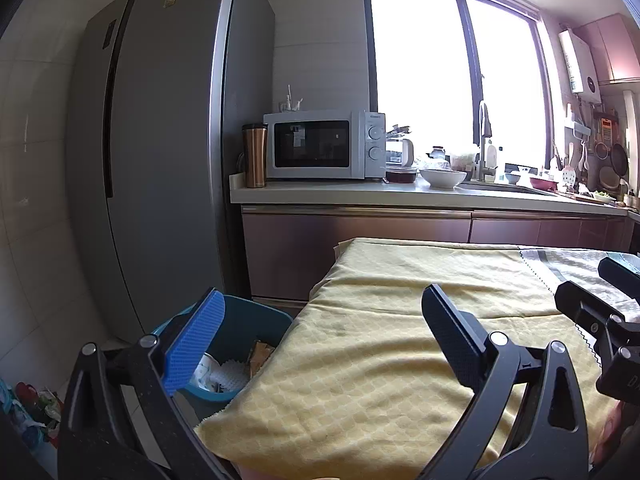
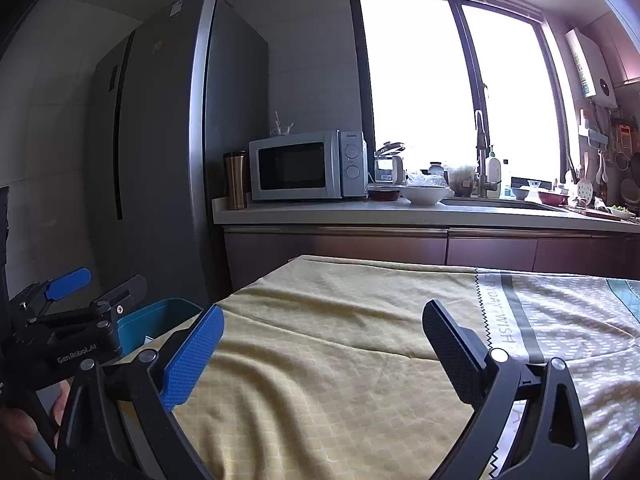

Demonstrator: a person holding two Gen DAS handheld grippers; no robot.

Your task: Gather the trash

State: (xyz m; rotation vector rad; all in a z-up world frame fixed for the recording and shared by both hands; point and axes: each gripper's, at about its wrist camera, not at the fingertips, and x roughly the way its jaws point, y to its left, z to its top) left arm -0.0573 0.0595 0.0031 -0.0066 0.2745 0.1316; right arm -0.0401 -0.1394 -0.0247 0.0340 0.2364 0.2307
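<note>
A blue trash bin [image 1: 256, 328] stands on the floor at the table's left edge, with crumpled paper and wrappers [image 1: 224, 376] inside. My left gripper [image 1: 320, 336] hangs open and empty, its blue pad over the bin and its black finger over the yellow cloth [image 1: 380, 360]. My right gripper [image 2: 324, 344] is open and empty above the same yellow cloth [image 2: 340, 360]. The bin's rim [image 2: 160, 312] shows at the left in the right wrist view, behind the left gripper's body [image 2: 72, 340]. I see no loose trash on the cloth.
A grey fridge [image 1: 160, 160] rises behind the bin. The counter [image 1: 400, 196] holds a microwave [image 1: 324, 144], a copper tumbler [image 1: 255, 155], bowls and a sink. A patterned cloth [image 2: 560, 320] covers the table's right side. Colourful items [image 1: 28, 408] lie on the floor at left.
</note>
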